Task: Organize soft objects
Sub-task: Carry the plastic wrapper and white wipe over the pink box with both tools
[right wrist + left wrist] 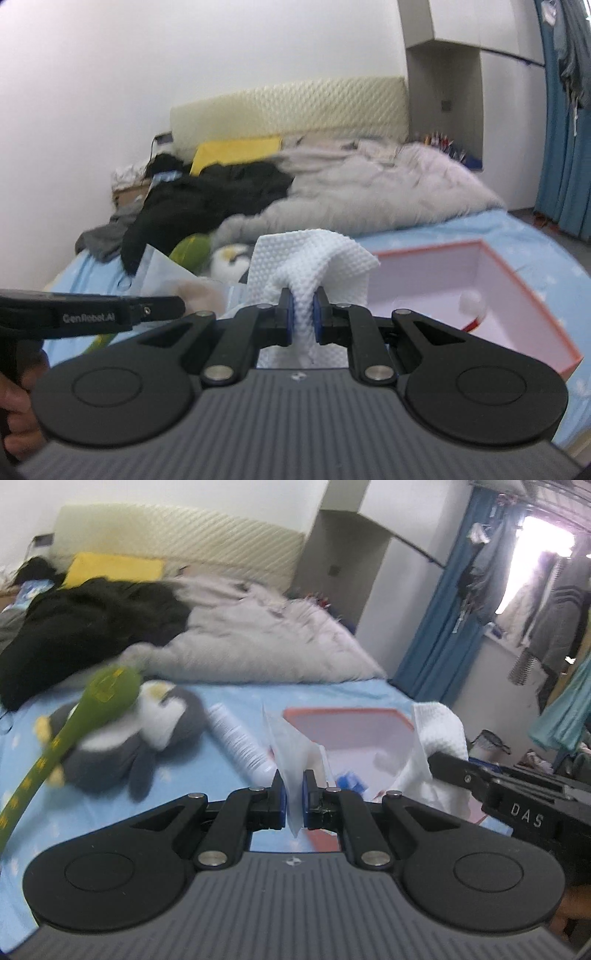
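The bed sheet (229,797) is pale blue with small white marks. The penguin plush (140,738) is dark grey with a white belly and yellow feet. The long plush (85,716) across it is green with yellow markings. The textured cloth (314,254) is white with an embossed dot pattern. The box (532,299) is pale pink inside with a coral-red rim. The fluffy blanket (266,642) is light grey, the clothes (81,627) black, the pillow (114,566) yellow, and the curtain (447,605) blue.

The green plush strap (44,760) runs off the left edge, and the tube's (238,738) print is blurred unreadable.
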